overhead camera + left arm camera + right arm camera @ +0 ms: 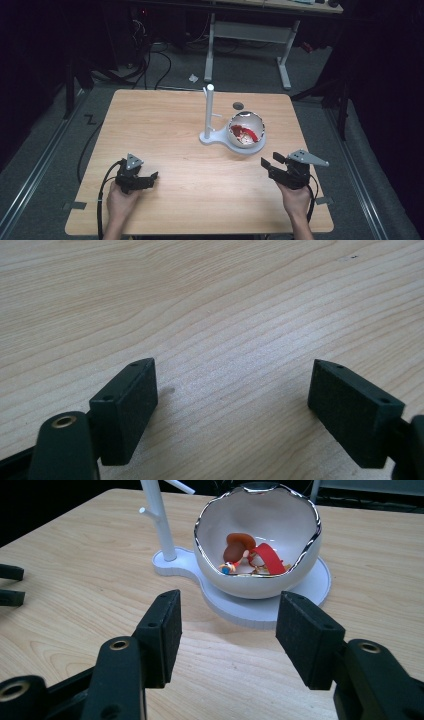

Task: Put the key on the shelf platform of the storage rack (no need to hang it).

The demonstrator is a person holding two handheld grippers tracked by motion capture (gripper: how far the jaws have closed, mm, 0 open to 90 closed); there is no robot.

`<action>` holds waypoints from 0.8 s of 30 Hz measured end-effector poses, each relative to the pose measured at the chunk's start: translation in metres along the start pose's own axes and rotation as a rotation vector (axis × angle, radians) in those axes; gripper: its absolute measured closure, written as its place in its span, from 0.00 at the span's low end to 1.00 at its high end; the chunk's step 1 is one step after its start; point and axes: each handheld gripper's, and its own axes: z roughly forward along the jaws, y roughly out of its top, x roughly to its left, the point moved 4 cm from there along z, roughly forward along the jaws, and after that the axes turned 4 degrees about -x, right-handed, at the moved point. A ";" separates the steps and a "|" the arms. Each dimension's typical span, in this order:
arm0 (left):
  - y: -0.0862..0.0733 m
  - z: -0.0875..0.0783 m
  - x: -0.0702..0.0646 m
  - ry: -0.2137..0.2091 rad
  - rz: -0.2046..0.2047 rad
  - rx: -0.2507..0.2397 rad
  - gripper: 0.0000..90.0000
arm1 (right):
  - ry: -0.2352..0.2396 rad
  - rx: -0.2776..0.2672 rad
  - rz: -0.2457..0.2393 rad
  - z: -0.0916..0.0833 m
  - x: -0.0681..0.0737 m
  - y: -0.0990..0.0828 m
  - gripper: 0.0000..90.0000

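Note:
A white eggshell-shaped bowl [246,129] [257,550] with a jagged silver rim sits on a white stand base [214,137] [310,587] from which a thin white post [208,111] [159,520] rises. Inside the bowl lie small brown, red and yellow pieces [250,555]. My right gripper [272,161] [227,635] is open and empty, a short way in front of the bowl, pointing at it. Held by the hand at the table's front left, my left gripper [150,177] [232,402] hangs open just above bare wood, nothing between its jaws.
The light wooden table [165,130] has a small round hole [238,105] behind the bowl. Beyond the far edge stand white desk legs [285,60], with cables [150,60] on the dark floor. The other gripper's jaw tips [11,585] show at the right gripper view's left edge.

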 end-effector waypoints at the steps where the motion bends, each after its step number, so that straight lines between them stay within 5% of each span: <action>1: 0.000 0.000 0.000 0.000 0.000 0.000 0.22 | 0.000 0.000 0.000 0.000 0.000 0.000 0.49; 24: 0.000 0.000 0.000 0.000 0.000 0.000 0.22 | 0.041 0.041 -0.001 0.024 0.018 -0.019 0.50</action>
